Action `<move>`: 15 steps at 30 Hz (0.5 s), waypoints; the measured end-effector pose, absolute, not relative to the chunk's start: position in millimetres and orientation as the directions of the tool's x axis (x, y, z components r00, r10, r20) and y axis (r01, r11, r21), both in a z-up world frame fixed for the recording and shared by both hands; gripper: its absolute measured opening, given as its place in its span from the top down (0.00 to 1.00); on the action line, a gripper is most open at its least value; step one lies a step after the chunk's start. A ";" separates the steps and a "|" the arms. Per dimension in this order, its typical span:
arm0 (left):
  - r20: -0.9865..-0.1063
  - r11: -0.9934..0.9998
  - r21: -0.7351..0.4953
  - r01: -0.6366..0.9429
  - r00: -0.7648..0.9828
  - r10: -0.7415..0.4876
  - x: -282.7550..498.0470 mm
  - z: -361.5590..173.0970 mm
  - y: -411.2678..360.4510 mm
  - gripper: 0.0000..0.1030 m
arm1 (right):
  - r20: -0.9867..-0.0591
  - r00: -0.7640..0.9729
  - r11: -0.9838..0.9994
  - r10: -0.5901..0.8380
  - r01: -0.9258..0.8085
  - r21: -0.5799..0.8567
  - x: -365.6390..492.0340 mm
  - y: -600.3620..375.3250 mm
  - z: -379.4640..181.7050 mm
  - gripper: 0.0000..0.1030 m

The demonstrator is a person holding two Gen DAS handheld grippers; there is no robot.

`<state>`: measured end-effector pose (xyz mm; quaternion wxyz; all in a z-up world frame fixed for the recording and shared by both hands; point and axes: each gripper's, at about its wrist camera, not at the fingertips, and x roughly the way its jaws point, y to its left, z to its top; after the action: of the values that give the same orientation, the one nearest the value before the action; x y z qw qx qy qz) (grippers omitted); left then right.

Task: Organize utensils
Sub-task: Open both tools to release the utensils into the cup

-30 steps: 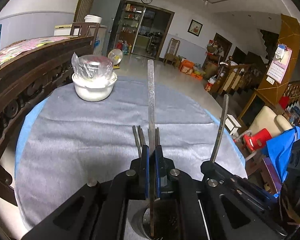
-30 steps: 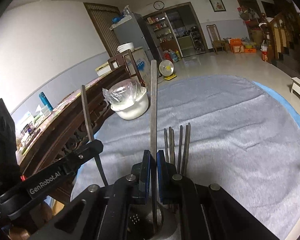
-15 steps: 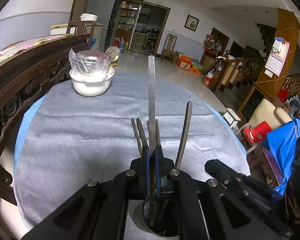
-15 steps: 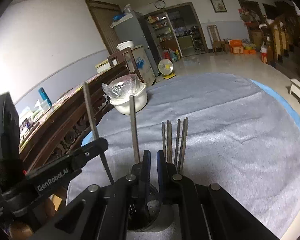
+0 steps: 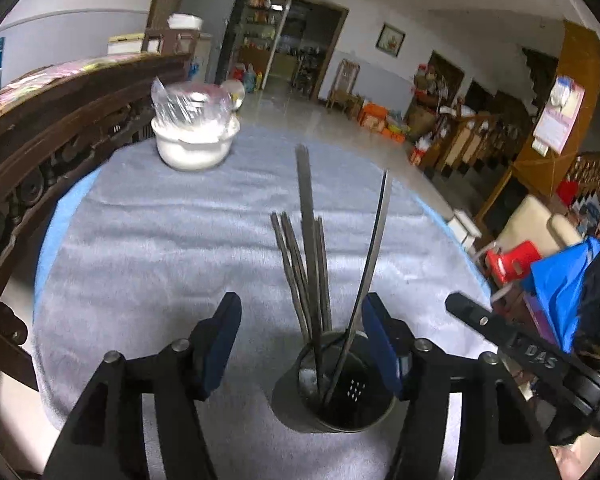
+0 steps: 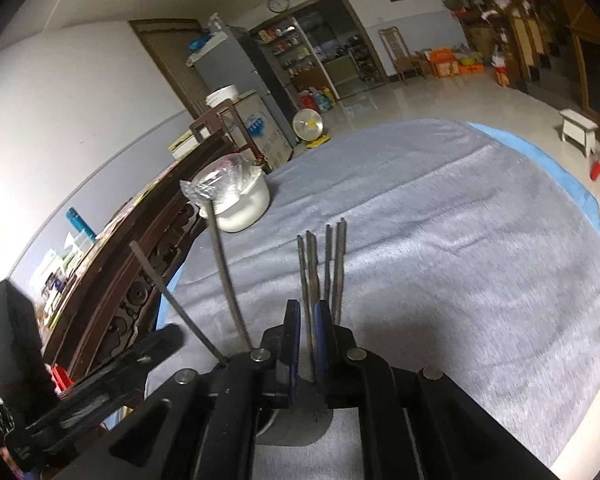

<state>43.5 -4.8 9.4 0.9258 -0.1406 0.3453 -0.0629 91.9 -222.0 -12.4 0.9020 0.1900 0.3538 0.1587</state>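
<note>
Chopsticks (image 5: 306, 264) all stand in the metal holder (image 5: 332, 384) at 6 o'clock on the bench (image 5: 140, 248). Left claw (image 5: 300, 344) has just been opening, now spread and empty astride the holder. Right claw (image 6: 306, 344) nearly pressed together, gripping nothing. No loose utensils visible; task looks about done.

The utensil holder (image 6: 296, 420) is largely hidden behind the right gripper (image 6: 305, 334) in the right wrist view. The chopsticks' (image 5: 306, 276) lower ends are concealed inside it.
</note>
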 end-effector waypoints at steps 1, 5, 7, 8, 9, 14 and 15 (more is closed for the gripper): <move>-0.618 0.951 -0.308 0.020 0.756 -0.216 41.4 12.7 -1.9 0.38 | -0.580 0.698 0.873 0.421 -0.139 0.467 92.7 -226.4 -13.9 0.88; -0.595 0.941 -0.338 0.004 0.774 -0.217 33.4 22.3 14.5 0.38 | -0.575 0.690 0.844 0.441 -0.101 0.526 94.0 -243.2 -19.0 0.42; -0.581 0.933 -0.359 -0.020 0.787 -0.206 30.2 26.5 26.6 0.38 | -0.540 0.718 0.812 0.439 -0.060 0.581 90.3 -258.3 -21.5 0.19; -0.577 0.927 -0.373 -0.037 0.792 -0.200 29.5 28.1 34.8 0.38 | -0.536 0.729 0.809 0.425 -0.041 0.586 89.2 -263.6 -21.9 0.19; -0.573 0.921 -0.384 -0.057 0.797 -0.190 29.4 28.9 43.6 0.37 | -0.543 0.733 0.813 0.409 -0.022 0.582 89.6 -268.0 -22.6 0.19; -0.616 0.915 -0.369 -0.162 0.780 -0.111 40.2 17.8 78.3 0.35 | -0.589 0.713 0.812 0.379 0.049 0.582 96.6 -289.6 -30.3 0.19; -0.637 0.914 -0.363 -0.184 0.765 -0.099 44.1 12.3 83.4 0.34 | -0.603 0.708 0.818 0.369 0.061 0.572 98.2 -293.2 -32.3 0.19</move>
<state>44.1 83.4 12.3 0.9164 -0.2065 0.3421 0.0231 98.2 -293.2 -32.3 0.8778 0.2887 0.3721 0.0877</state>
